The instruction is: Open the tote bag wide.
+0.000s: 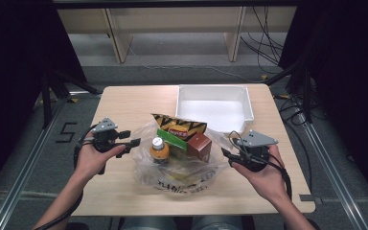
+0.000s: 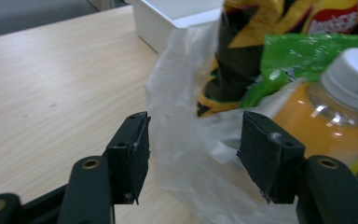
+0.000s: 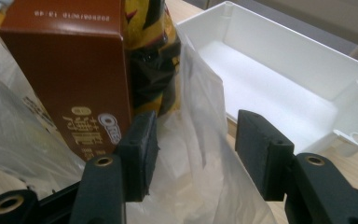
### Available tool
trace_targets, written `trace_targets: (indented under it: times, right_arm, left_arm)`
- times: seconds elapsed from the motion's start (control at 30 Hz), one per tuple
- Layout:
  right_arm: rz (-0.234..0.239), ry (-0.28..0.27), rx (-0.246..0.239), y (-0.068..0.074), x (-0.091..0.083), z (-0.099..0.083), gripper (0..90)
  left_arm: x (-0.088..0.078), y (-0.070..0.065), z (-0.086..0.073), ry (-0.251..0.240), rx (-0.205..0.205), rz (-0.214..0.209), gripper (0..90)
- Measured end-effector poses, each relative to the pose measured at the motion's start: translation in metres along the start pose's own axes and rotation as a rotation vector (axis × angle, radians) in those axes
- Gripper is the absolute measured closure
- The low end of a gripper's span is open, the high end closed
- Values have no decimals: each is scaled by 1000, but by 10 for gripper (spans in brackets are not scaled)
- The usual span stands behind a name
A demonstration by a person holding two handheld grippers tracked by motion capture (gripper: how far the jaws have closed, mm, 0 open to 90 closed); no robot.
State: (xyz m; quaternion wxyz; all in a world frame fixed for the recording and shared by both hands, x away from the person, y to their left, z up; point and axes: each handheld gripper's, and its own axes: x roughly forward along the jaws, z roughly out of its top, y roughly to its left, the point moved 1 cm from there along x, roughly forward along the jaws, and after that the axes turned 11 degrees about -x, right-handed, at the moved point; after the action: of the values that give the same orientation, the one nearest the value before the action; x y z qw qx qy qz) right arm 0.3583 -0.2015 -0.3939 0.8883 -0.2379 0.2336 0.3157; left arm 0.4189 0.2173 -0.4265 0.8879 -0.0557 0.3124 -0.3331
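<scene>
A clear plastic bag [image 1: 146, 168] sits on the table's near middle, holding a yellow-black chip bag [image 1: 179, 125], a green packet [image 1: 171, 138], an orange bottle with a white cap [image 1: 159, 149] and a brown box [image 1: 200, 145]. My left gripper [image 1: 133, 139] hangs open at the bag's left side. In the left gripper view a fold of the bag's film [image 2: 182, 121] stands loose between the jaws of the left gripper [image 2: 193, 140], beside the bottle [image 2: 326, 116]. My right gripper [image 1: 226, 155] is open at the bag's right side. Its jaws [image 3: 196, 140] straddle loose film [image 3: 200, 93] next to the brown box [image 3: 70, 70].
An empty white tray [image 1: 213, 86] stands at the far right of the wooden table [image 1: 124, 105], just behind the bag, and its wall [image 3: 307, 56] shows close ahead in the right gripper view. Bare table lies to the far left. Cables and shelf legs are on the floor beyond.
</scene>
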Motion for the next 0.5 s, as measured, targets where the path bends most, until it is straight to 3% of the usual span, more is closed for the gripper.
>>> trace_targets:
  times: [0.03,0.07,0.1,0.17,0.2,0.3,0.33,0.37,0.43,0.5]
  right_arm:
    - [5,15,-32,-1,2,-5,544]
    - [10,36,-5,1,3,-7,550]
    - [14,44,-27,0,5,-10,562]
    - [22,63,-24,0,6,-13,578]
    - [28,68,-1,4,10,-17,621]
    - [43,87,6,5,15,-20,678]
    - [42,86,-28,4,17,-22,728]
    - [54,96,-28,5,20,-23,773]
    - [81,123,-15,7,24,-24,851]
    - [121,160,15,9,35,-29,899]
  left_arm:
    - [1,0,-2,14,8,-17,422]
    - [4,0,-6,33,12,-40,425]
    - [4,0,-8,46,9,-45,427]
    - [5,-1,-10,53,15,-50,433]
    - [5,-1,-12,60,17,-55,437]
    - [9,-2,-15,90,34,-62,455]
    - [10,-3,-16,97,46,-59,480]
    - [13,-4,-17,108,53,-60,514]
    - [18,-4,-19,140,101,-45,591]
    - [28,-3,-24,204,124,-15,718]
